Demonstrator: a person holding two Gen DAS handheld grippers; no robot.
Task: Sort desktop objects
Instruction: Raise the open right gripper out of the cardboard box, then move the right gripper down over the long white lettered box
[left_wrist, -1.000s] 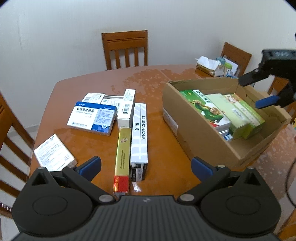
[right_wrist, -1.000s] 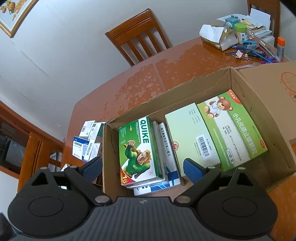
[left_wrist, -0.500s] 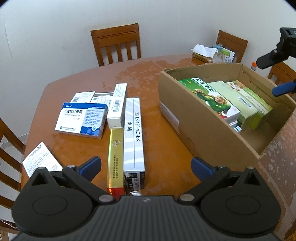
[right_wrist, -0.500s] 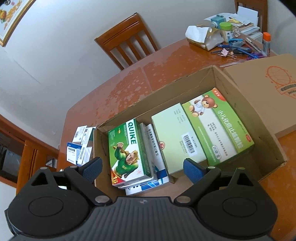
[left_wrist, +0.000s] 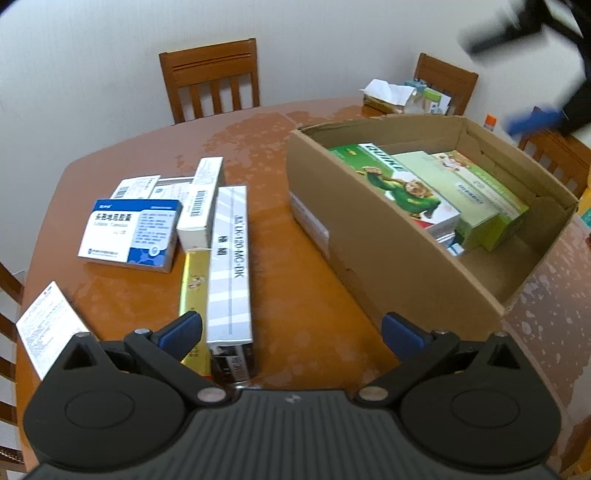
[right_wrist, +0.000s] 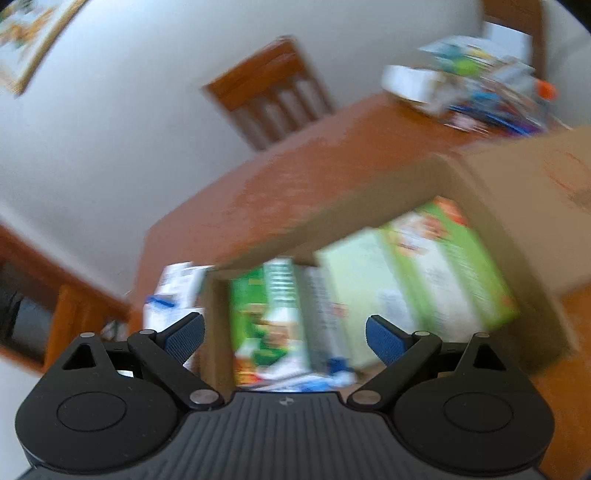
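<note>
An open cardboard box (left_wrist: 373, 251) sits on the brown table (left_wrist: 306, 321) and holds a green QUIKE box (left_wrist: 391, 181) plus two pale green boxes (left_wrist: 480, 192). Left of it lie a long white-grey box (left_wrist: 229, 266), a gold box (left_wrist: 194, 280), a blue-white medicine box (left_wrist: 133, 232), a white barcode box (left_wrist: 201, 199) and a paper leaflet (left_wrist: 48, 325). My left gripper (left_wrist: 291, 332) hangs open above the long box's near end, holding nothing. My right gripper (right_wrist: 284, 338) is open and empty, high above the blurred cardboard box (right_wrist: 491, 177); it shows blurred at the left view's top right (left_wrist: 532, 66).
Wooden chairs (left_wrist: 210, 77) stand along the far side and another (left_wrist: 447, 81) at the far right. A tissue pack and small clutter (left_wrist: 402, 96) sit at the table's far right. A second cardboard sheet (right_wrist: 546, 199) lies beside the box.
The right gripper has swung up and away from the box, its view now motion-blurred. The left gripper has drifted a little lower over the loose boxes. Both stay open.
</note>
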